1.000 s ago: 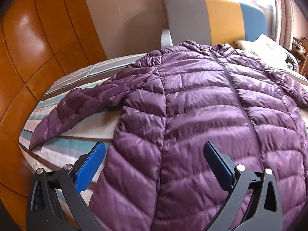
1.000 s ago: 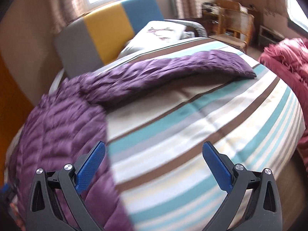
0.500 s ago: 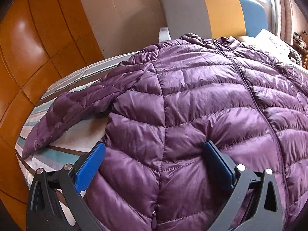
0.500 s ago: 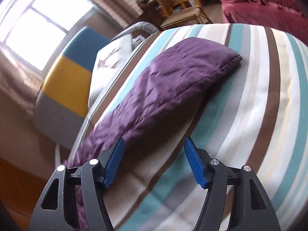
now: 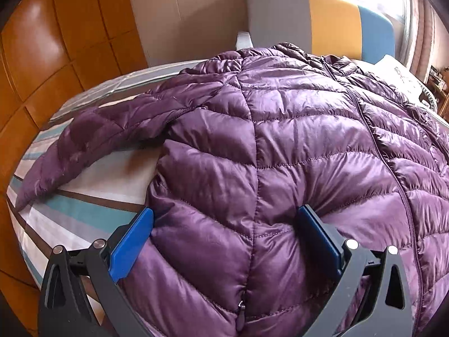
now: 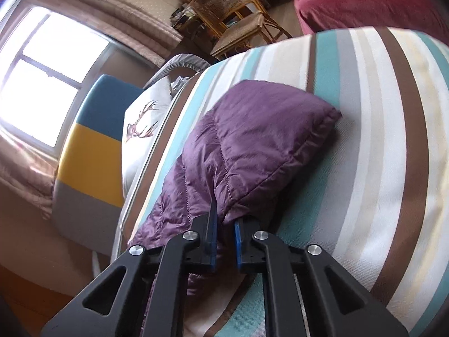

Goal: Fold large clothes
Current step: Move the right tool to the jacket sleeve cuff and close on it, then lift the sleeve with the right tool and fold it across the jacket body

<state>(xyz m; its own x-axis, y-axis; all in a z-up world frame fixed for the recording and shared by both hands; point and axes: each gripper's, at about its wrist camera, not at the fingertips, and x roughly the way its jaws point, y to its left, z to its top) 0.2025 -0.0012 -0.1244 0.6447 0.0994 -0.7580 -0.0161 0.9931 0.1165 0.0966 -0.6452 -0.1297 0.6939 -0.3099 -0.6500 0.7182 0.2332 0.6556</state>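
Note:
A purple quilted down jacket (image 5: 294, 129) lies front up on the striped bed (image 5: 84, 210), zip closed, its left sleeve (image 5: 98, 137) stretched out sideways. My left gripper (image 5: 226, 210) is open and pressed down over the jacket's lower side panel: one blue pad is at the side edge and the other is sunk into the padding. In the right wrist view the other sleeve (image 6: 261, 134) lies along the striped sheet (image 6: 364, 140). My right gripper (image 6: 224, 213) is shut on that sleeve a little behind its cuff, with fabric bunched between the pads.
A grey, yellow and blue headboard (image 5: 308, 22) stands at the bed's far end. Orange wooden cupboard panels (image 5: 42, 56) run along the left. A deer-print pillow (image 6: 143, 123), a rattan chair (image 6: 233, 19) and a red blanket heap (image 6: 364, 2) lie beyond the sleeve.
My right gripper swung across the bed to the sleeve, rolled, and closed on it. My left gripper came down onto the jacket's lower side and stayed open.

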